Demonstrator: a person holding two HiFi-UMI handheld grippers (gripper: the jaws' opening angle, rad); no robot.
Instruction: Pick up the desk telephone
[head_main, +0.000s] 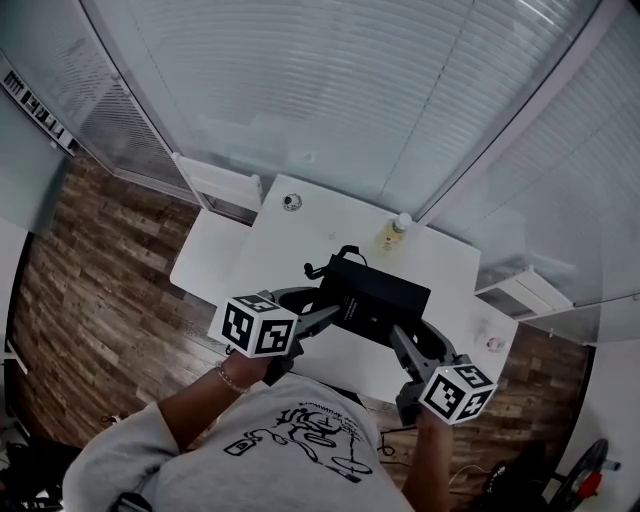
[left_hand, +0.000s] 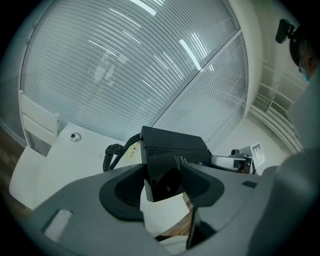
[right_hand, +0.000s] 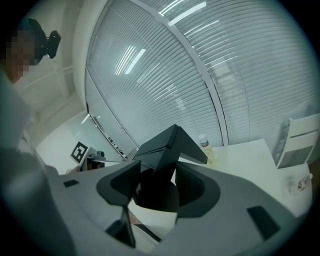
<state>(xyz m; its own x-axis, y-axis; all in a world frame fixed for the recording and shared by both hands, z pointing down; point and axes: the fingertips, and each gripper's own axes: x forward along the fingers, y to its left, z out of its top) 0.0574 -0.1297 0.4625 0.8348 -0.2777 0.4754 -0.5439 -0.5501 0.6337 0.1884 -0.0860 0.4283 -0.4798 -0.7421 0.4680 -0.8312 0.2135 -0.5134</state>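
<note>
Both the left gripper (head_main: 330, 312) and right gripper (head_main: 408, 338) pinch opposite ends of the black desk telephone (head_main: 372, 300) above the white table (head_main: 290, 240); its glossy body may slip if either loosens.

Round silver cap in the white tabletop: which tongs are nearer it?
Left. The left tongs grip the left side of the black desk telephone, closer to the round silver cap; the right tongs grip its right side, farther across.
</note>
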